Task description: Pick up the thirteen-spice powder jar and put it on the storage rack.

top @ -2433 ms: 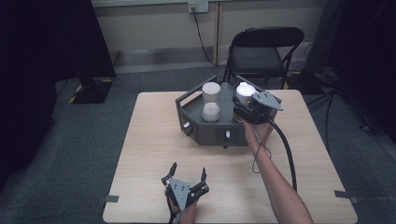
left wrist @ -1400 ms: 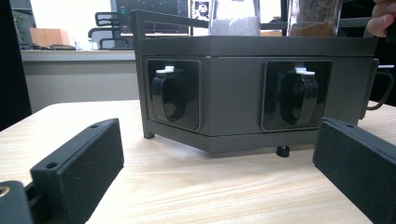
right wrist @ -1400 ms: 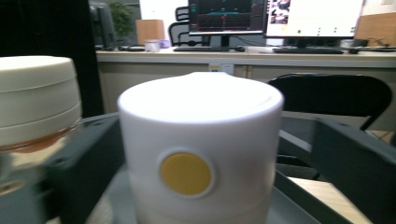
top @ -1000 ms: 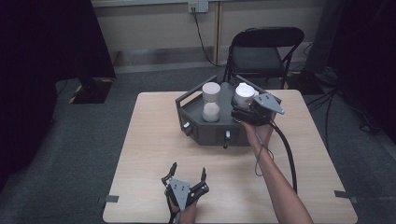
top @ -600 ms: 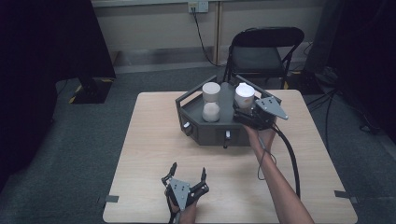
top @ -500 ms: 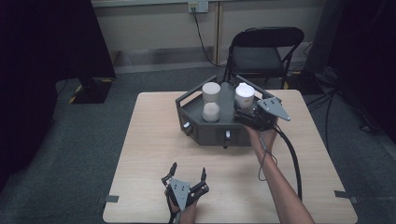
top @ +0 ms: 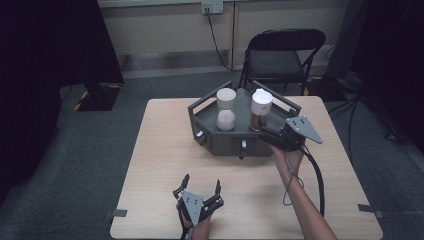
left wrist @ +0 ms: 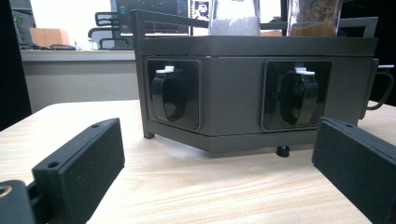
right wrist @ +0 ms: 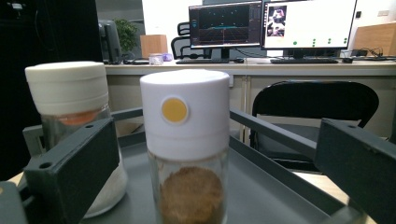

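Note:
A dark grey six-sided rack [top: 225, 142] stands at the table's far middle. It carries two white-capped jars: one with white contents [top: 226, 110] on the left and one with brown contents [top: 261, 107] on the right. My right gripper [top: 264, 134] is open at the rack's right front rim, pointing at the brown jar. In the right gripper view that jar [right wrist: 187, 140] stands just beyond the two spread jaws, untouched, with the white-filled jar [right wrist: 70, 93] to its left. My left gripper [top: 201, 182] rests open and empty near the table's front edge, facing the rack [left wrist: 233, 93].
Two black knobs [left wrist: 170, 95] [left wrist: 299, 95] sit in the rack's front face. A black folding chair [top: 280, 55] stands behind the table. The right gripper's cable [top: 317, 175] trails over the table's right side. Bare tabletop [top: 165, 150] lies between the left gripper and the rack.
My right gripper has drawn back from the brown jar, to the right and a little toward the near edge. The left gripper and both jars have not moved.

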`<state>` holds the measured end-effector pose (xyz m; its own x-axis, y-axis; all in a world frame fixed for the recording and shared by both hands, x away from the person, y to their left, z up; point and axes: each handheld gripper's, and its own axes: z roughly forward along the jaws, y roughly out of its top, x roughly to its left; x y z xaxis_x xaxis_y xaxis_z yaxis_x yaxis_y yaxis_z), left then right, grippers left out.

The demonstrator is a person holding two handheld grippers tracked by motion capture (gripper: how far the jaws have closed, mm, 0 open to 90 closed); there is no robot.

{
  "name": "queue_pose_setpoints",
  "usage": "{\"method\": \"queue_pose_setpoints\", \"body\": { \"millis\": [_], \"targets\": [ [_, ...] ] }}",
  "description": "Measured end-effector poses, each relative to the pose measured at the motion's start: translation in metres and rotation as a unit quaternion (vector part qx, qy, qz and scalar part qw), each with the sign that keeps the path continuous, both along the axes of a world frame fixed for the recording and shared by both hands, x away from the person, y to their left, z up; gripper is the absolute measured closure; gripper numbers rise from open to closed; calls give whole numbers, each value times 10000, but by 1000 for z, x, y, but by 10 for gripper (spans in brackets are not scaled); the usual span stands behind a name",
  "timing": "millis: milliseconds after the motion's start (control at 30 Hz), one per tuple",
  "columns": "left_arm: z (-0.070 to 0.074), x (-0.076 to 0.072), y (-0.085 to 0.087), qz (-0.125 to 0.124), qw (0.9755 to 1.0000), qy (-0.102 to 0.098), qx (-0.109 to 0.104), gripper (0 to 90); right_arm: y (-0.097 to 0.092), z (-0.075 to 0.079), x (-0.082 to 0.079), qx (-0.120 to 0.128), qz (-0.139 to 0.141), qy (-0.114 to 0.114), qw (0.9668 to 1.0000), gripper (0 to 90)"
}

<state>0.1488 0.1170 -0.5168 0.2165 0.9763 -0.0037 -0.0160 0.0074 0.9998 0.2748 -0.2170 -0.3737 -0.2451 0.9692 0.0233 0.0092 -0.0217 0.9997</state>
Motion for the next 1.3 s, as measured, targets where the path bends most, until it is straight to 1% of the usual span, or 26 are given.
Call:
{"method": "queue_pose_setpoints", "body": {
  "millis": [167,233,267,300,333,367,400,433,533,567,600,700,733,767,800,833,867,900,933,967,1000,1067,1167,1200,1267,1300],
  "targets": [
    [0,0,0,2,10000,1,1,18,-3,-5,-8,-34,-40,-29,10000,0],
    [0,0,0,2,10000,0,-2,18,-3,-9,-14,-65,-70,-80,9999,0],
    [0,0,0,2,10000,0,0,18,-3,-9,-14,-65,-70,-80,9999,0],
    [0,0,0,2,10000,-1,-1,18,-4,-12,-19,-66,-74,-115,9999,0],
    [0,0,0,2,10000,-1,-1,18,-4,-12,-19,-66,-74,-115,9999,0],
    [0,0,0,3,10000,1,3,18,-5,-15,-25,-45,-58,-169,9998,0],
    [0,0,0,1,10000,6,4,18,-5,-15,-25,-45,-58,-169,9998,0],
    [0,0,0,2,10000,1,1,18,-5,-18,-28,-24,-69,-204,9998,0],
    [0,0,0,7,10000,0,1,17,-3,-27,-43,-62,-123,-476,9988,0],
    [0,0,0,7,10000,-1,1,17,-3,-30,-47,-55,-103,-524,9986,0],
    [0,0,0,7,10000,-2,2,17,-5,-31,-54,2,-41,-498,9987,0],
    [0,0,0,10,10000,-3,1,17,-6,-35,-61,30,-34,-508,9987,0],
    [0,0,0,11,10000,-3,1,16,-6,-37,-65,15,-53,-515,9987,0],
    [0,0,0,11,10000,-3,2,17,-5,-40,-69,-57,-87,-537,9985,0],
    [0,0,0,11,10000,-3,1,16,-4,-45,-73,-116,-141,-578,9982,0],
    [0,0,0,11,10000,-2,2,17,-5,-49,-76,-146,-147,-570,9982,0],
    [0,0,0,12,10000,-3,1,16,-7,-56,-82,-135,-145,-500,9986,0],
    [0,0,0,11,10000,-4,1,16,-7,-60,-86,-159,-172,-500,9985,0],
    [0,0,0,12,10000,-3,2,16,-7,-60,-86,-159,-172,-500,9985,0],
    [0,0,0,12,10000,-3,1,16,-8,-66,-91,-106,-192,-478,9986,0],
    [0,0,0,13,10000,-3,1,16,-8,-66,-91,-106,-192,-478,9986,0],
    [0,0,0,13,10000,-4,1,16,-10,-70,-97,-37,-214,-438,9988,0],
    [0,0,0,13,10000,-4,1,15,-12,-74,-105,-69,-250,-428,9987,0],
    [0,0,0,13,10000,-5,0,15,-12,-77,-112,-114,-317,-430,9985,0],
    [0,0,0,13,10000,-5,0,15,-13,-78,-115,-114,-343,-427,9984,0],
    [0,0,0,13,10000,-4,1,15,-15,-83,-120,-103,-395,-398,9984,0]
  ]
}}
